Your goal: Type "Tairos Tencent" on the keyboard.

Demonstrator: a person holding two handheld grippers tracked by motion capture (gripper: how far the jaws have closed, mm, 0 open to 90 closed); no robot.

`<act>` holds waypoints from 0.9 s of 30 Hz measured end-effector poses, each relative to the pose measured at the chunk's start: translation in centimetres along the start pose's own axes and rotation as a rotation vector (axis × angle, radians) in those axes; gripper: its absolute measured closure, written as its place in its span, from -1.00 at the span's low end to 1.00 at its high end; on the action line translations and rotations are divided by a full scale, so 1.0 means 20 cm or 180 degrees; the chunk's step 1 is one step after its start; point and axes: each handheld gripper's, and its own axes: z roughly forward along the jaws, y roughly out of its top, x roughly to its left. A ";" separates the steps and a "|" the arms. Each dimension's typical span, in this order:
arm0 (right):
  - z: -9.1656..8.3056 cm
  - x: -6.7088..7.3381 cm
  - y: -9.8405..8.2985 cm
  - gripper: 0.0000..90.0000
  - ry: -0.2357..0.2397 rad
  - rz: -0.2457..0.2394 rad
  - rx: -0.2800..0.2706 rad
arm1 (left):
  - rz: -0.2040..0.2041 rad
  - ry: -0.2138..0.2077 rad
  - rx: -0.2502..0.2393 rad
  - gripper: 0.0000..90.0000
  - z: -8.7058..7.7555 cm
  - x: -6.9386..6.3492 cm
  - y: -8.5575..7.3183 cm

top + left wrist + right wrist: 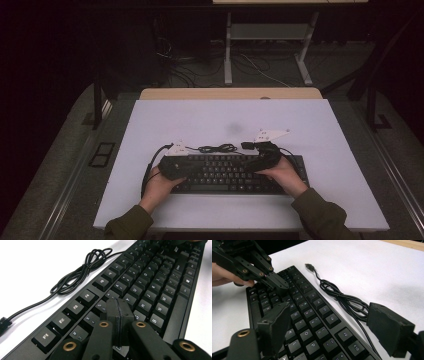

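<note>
A black keyboard (225, 175) lies on the white table top (225, 120), near its front edge. Its black cable (217, 148) is coiled just behind it. My left gripper (187, 168) is over the left part of the keys, and the left gripper view shows it (119, 307) shut, pads together with nothing between them, tips low over the keyboard (150, 285) near the T and Y keys. My right gripper (328, 307) stands open above the right part of the keyboard (307, 315), its far finger over the cable (342, 297). That view also shows the left gripper (282, 286) on the keys.
The cable's USB plug (308, 265) lies loose on the white top. A wooden desk edge (230, 93) runs behind the white top. Beyond it is a dark floor with table legs (228, 50) and wires.
</note>
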 end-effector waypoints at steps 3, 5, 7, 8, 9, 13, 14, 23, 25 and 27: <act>0.00 0.00 0.00 -0.58 -0.0005 0.0013 -0.0008 | 0.0005 0.0000 0.0028 0.98 0.00 0.00 0.00; 0.00 0.00 0.00 -0.58 -0.0005 0.0017 -0.0008 | -0.0003 -0.0002 0.0022 0.98 0.01 0.00 0.00; 0.00 0.00 0.00 -0.58 -0.0005 0.0019 -0.0008 | 0.0006 0.0007 0.0027 0.98 0.01 -0.01 0.00; 0.00 0.00 0.00 -0.58 -0.0006 0.0012 -0.0006 | 0.0008 0.0007 0.0027 0.98 0.01 -0.01 0.00; 0.00 0.00 0.00 -0.58 -0.0006 0.0012 -0.0006 | 0.0009 0.0007 0.0028 0.98 0.01 -0.01 0.00; 0.00 0.00 0.00 -0.58 -0.0001 0.0011 -0.0007 | 0.0038 0.0009 0.0044 0.98 0.01 0.00 0.00; 0.00 0.00 0.00 -0.58 -0.0003 0.0010 -0.0007 | 0.0043 0.0009 0.0053 0.98 0.01 0.00 0.00; 0.00 0.00 0.00 -0.58 -0.0008 0.0012 -0.0008 | 0.0051 0.0020 0.0111 0.98 0.01 0.00 0.00; 0.00 0.00 0.00 -0.58 -0.0009 0.0016 -0.0007 | 0.0039 0.0025 0.0111 0.98 0.01 0.00 0.00; 0.00 0.00 0.00 -0.58 -0.0011 0.0024 -0.0006 | 0.0038 0.0022 0.0118 0.98 0.00 0.00 0.00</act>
